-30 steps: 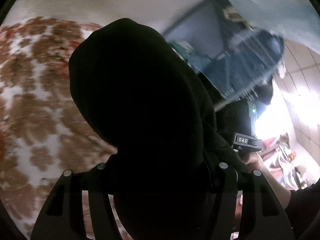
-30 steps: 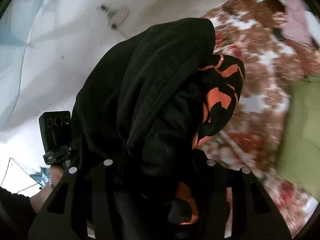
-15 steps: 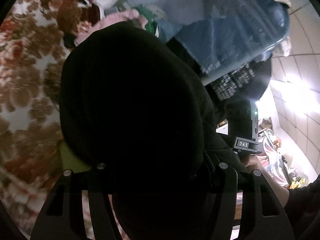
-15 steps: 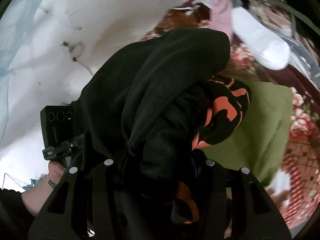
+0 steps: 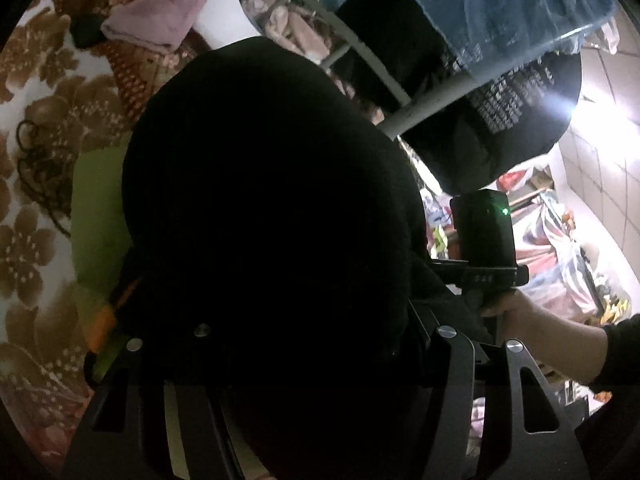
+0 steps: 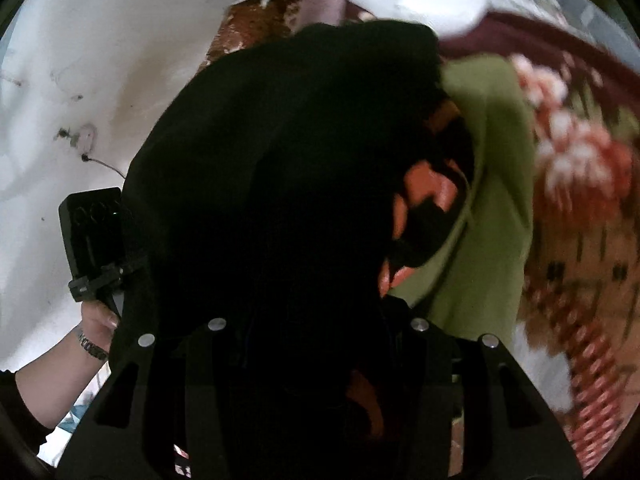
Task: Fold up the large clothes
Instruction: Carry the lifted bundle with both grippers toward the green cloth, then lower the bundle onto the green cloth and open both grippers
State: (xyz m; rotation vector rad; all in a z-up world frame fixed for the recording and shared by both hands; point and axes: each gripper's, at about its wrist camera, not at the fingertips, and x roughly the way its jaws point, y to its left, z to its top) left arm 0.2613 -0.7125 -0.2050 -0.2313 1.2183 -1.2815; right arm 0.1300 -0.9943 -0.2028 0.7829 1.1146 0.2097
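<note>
We hold the black garment (image 5: 264,208) bunched between both tools; left gripper (image 5: 304,364) and right gripper (image 6: 316,360) each clamp its cloth; the orange print (image 6: 424,196) hangs loose over the green cloth (image 6: 496,184) on the floral bedspread (image 5: 36,208); we judge the wad may slip or land crumpled, snagging the green piece.

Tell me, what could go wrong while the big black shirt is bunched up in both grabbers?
The black garment is a thick wad in the right gripper and left gripper, so a layer might slip out. It fills both views, so the person may land it crooked on the green cloth.
</note>
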